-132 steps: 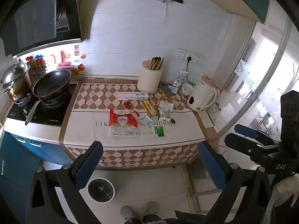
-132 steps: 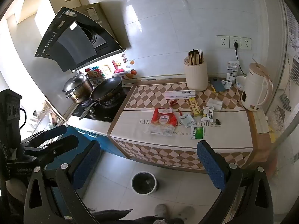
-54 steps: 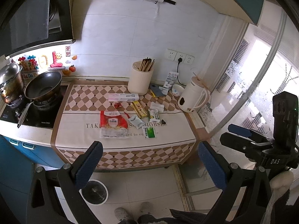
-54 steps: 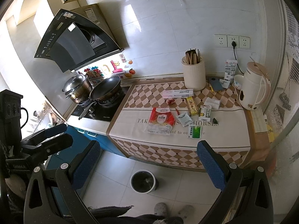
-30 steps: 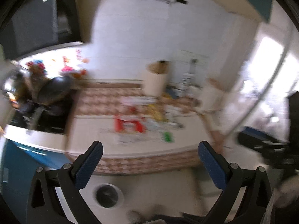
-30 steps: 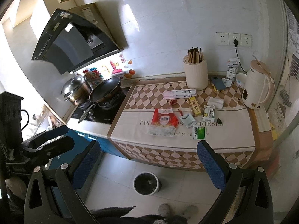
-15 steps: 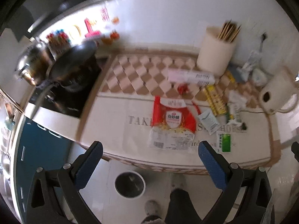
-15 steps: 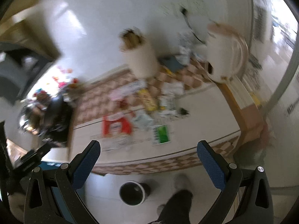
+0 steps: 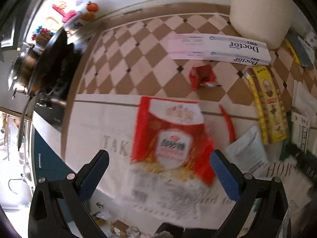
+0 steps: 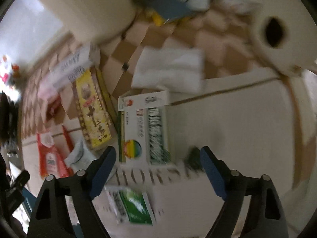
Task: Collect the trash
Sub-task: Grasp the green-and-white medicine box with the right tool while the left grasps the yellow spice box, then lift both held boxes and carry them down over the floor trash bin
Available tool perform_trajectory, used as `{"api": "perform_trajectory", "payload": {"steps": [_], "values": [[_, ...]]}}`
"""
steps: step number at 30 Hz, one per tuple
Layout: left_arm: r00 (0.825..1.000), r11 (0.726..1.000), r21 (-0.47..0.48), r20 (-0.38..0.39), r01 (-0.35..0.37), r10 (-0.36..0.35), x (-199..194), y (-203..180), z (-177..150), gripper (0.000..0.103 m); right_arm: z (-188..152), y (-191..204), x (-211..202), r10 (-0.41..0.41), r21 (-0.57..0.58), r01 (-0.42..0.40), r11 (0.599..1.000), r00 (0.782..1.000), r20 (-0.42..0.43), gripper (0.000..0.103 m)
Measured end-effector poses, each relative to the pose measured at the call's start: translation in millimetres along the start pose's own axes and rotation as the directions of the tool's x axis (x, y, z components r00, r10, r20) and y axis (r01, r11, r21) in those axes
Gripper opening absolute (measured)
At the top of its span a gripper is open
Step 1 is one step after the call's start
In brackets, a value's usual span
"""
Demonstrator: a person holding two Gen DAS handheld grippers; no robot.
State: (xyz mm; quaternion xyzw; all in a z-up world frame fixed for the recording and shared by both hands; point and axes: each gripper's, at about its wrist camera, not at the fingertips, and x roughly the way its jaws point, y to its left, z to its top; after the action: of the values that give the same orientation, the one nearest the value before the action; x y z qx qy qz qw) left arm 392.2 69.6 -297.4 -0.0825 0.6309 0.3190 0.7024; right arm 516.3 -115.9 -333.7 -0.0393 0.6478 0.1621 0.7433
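Note:
Trash lies scattered on a kitchen counter mat. In the left wrist view a large red and white snack bag (image 9: 170, 138) lies flat, and my left gripper (image 9: 158, 168) is open just above its near end. A crumpled red wrapper (image 9: 202, 76), a white Doctor box (image 9: 218, 48) and a yellow box (image 9: 267, 103) lie beyond. In the right wrist view my right gripper (image 10: 156, 168) is open over a white and green medicine box (image 10: 143, 127). A green sachet (image 10: 132, 206), the yellow box (image 10: 93, 109) and a white tissue (image 10: 168, 69) lie around it.
A cream utensil holder (image 9: 261, 10) stands at the back of the counter. A wok and a steel pot (image 9: 37, 63) sit on the stove to the left. A cream kettle (image 10: 277, 29) stands at the right. The counter's front edge (image 9: 111, 198) is just below the left gripper.
Both grippers have moved fast down and in toward the counter, from a far overview to close over the trash. Both stay open.

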Motion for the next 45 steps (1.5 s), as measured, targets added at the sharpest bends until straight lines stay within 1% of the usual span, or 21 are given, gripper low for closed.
{"api": "perform_trajectory", "payload": {"steps": [1,3,5,7,8,12,15,16,17,18,19,21,24,27,30,32,34,36,38,40,45], "values": [[1.0,1.0,0.008,-0.006,0.008,-0.008,2.1,-7.3,5.1,0.103,2.5,4.0,9.7,0.002,-0.023,-0.003,1.0,1.0,-0.025,0.075],[0.999,0.999,0.026,-0.017,0.032,-0.031,5.1,-24.2,16.3,0.103,3.8,7.8,17.5,0.054,-0.052,-0.056,0.997,0.998,-0.044,0.068],[0.997,0.997,0.04,-0.036,0.07,-0.069,7.5,-42.3,27.4,0.103,2.9,4.5,14.6,0.038,-0.067,-0.04,0.997,0.999,-0.036,0.068],[0.991,0.992,0.047,-0.065,0.118,-0.115,11.2,-63.7,39.1,0.103,1.8,-5.0,12.3,0.053,-0.051,-0.055,0.997,0.998,-0.042,0.068],[0.986,0.988,0.045,-0.082,0.149,-0.145,14.0,-74.4,44.4,0.103,0.6,-12.4,10.4,0.057,-0.039,-0.059,0.997,0.997,-0.045,0.068],[0.949,0.962,0.038,-0.177,0.272,-0.261,34.5,-115.1,62.5,0.103,-2.8,-48.3,-3.2,-0.002,-0.002,0.002,1.0,1.0,-0.017,0.068],[0.932,0.952,0.05,-0.224,0.303,-0.285,55.0,-136.0,70.6,0.1,1.7,-75.1,-6.4,-0.037,0.044,0.038,0.998,0.999,-0.019,0.068],[0.933,0.953,0.056,-0.229,0.298,-0.278,59.4,-139.3,71.4,0.085,3.2,-82.4,-4.6,-0.033,0.063,0.034,0.997,0.999,-0.024,0.069],[0.935,0.956,0.059,-0.231,0.288,-0.268,64.3,-140.5,71.2,0.064,6.0,-87.3,-2.4,-0.024,0.073,0.027,0.997,0.999,-0.035,0.069],[0.931,0.952,0.053,-0.236,0.3,-0.28,68.4,-139.5,69.7,0.058,7.7,-90.2,-1.1,-0.018,0.084,0.021,0.996,0.999,-0.04,0.07],[0.931,0.951,0.042,-0.22,0.308,-0.292,68.3,-136.3,67.6,0.057,10.0,-91.8,0.7,-0.025,0.095,0.029,0.995,0.999,-0.044,0.07],[0.95,0.96,0.067,-0.177,0.272,-0.257,63.7,-130.7,57.0,0.057,13.8,-93.9,5.0,-0.025,0.103,0.03,0.994,0.998,-0.052,0.07],[0.956,0.961,0.096,-0.162,0.26,-0.243,57.9,-125.3,31.1,0.057,15.9,-96.3,10.7,-0.02,0.113,0.025,0.993,0.999,-0.04,0.07],[0.963,0.962,0.137,-0.16,0.238,-0.216,62.7,-122.3,9.5,0.057,14.3,-91.4,15.1,-0.05,0.1,0.052,0.994,0.999,-0.016,0.069],[0.972,0.96,0.174,-0.13,0.219,-0.198,68.1,-120.3,3.5,0.057,5.1,-90.0,16.8,-0.072,0.089,0.072,0.993,0.997,-0.005,0.061],[0.971,0.959,0.178,-0.127,0.221,-0.2,72.7,-115.9,5.4,0.057,3.6,-90.7,18.2,-0.076,0.071,0.077,0.994,0.997,-0.026,0.061],[0.97,0.958,0.174,-0.127,0.227,-0.207,77.4,-113.7,6.2,0.057,-3.3,-89.0,19.1,-0.072,0.074,0.076,0.994,0.996,-0.046,0.063],[0.969,0.957,0.171,-0.128,0.232,-0.212,73.3,-110.1,8.5,0.057,-4.0,-92.5,18.7,-0.079,0.085,0.083,0.993,0.996,-0.051,0.073],[0.968,0.956,0.173,-0.125,0.236,-0.216,72.8,-105.2,7.2,0.057,-1.8,-92.9,13.5,-0.093,0.064,0.094,0.994,0.996,-0.015,0.078],[0.968,0.956,0.171,-0.124,0.239,-0.22,65.5,-114.7,8.5,0.057,2.8,-96.8,6.7,-0.119,0.005,0.119,0.993,0.993,0.019,0.078],[0.967,0.954,0.176,-0.123,0.244,-0.224,60.4,-111.3,7.0,0.057,8.0,-66.3,6.5,-0.17,-0.165,0.183,0.969,0.981,0.09,0.083]]}}
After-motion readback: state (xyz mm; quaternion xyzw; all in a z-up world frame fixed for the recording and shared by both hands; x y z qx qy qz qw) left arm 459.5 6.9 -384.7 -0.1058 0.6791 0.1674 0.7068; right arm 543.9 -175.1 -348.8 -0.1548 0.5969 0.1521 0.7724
